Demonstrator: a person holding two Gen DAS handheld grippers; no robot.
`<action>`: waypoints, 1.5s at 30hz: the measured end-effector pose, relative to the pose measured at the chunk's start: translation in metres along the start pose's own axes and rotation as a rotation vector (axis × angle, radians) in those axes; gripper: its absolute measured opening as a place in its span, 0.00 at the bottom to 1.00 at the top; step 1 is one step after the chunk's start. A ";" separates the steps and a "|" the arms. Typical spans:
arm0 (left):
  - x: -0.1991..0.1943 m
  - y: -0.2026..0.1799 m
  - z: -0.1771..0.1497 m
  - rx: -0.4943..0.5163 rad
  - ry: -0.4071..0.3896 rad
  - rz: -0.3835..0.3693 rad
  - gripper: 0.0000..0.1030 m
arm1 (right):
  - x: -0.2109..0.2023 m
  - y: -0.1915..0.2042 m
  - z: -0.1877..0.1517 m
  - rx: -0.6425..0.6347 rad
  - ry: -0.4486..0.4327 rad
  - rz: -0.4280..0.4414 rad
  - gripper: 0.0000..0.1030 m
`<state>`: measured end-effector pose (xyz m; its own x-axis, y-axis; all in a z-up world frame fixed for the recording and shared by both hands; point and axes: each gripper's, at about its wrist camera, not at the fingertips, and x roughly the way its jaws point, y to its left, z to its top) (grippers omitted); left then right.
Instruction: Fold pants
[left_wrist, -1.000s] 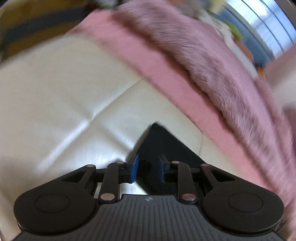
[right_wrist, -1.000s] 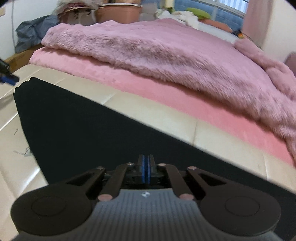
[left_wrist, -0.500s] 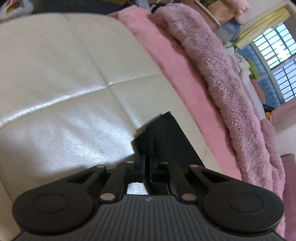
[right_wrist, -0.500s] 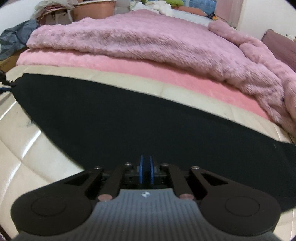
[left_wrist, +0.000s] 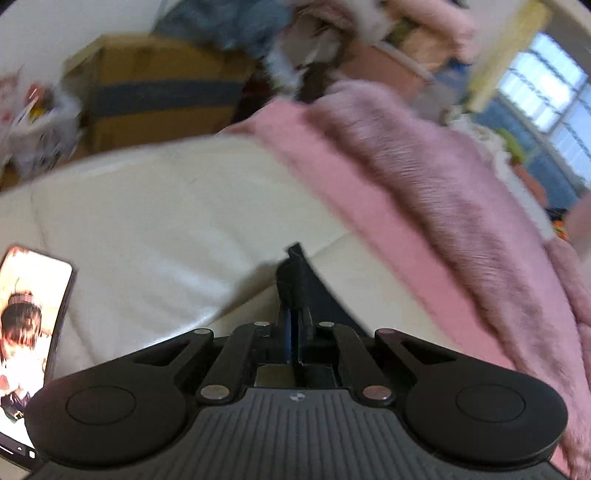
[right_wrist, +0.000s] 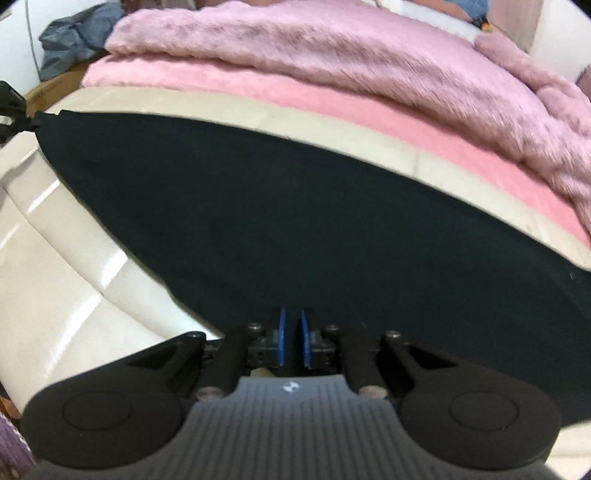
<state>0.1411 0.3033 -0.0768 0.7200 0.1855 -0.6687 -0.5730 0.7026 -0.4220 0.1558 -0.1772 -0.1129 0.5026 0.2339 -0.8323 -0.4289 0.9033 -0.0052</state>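
The black pants (right_wrist: 295, 221) lie spread in a long band across the cream leather surface (right_wrist: 55, 295) in the right wrist view. My right gripper (right_wrist: 291, 332) is shut on the near edge of the pants, with fabric between its blue pads. My left gripper (left_wrist: 295, 314) is shut on a bunched corner of the pants (left_wrist: 293, 280), raised a little off the cream surface (left_wrist: 166, 221). In the right wrist view the left gripper (right_wrist: 13, 110) shows at the far left, holding that corner.
A pink blanket (right_wrist: 332, 99) and a fluffy mauve throw (right_wrist: 332, 40) lie along the far side. A phone with a lit screen (left_wrist: 26, 332) lies at the left. A cardboard box (left_wrist: 159, 85) and clutter stand beyond the surface.
My left gripper closed on the pants corner and lifted it, tilting up. My right gripper stayed shut on the near edge and drew the pants out wider.
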 end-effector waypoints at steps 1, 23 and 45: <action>-0.008 -0.011 -0.002 0.027 -0.017 -0.026 0.02 | -0.001 0.002 0.004 -0.002 -0.010 0.006 0.05; -0.026 -0.223 -0.252 0.967 0.191 -0.224 0.03 | -0.038 -0.033 -0.007 0.176 -0.094 0.025 0.06; 0.006 -0.233 -0.210 0.838 0.442 -0.344 0.44 | -0.011 -0.020 -0.012 0.259 -0.100 0.188 0.13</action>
<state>0.1968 -0.0032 -0.1107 0.4874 -0.2707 -0.8302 0.2210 0.9580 -0.1826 0.1500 -0.2018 -0.1101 0.5094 0.4276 -0.7468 -0.3228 0.8994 0.2948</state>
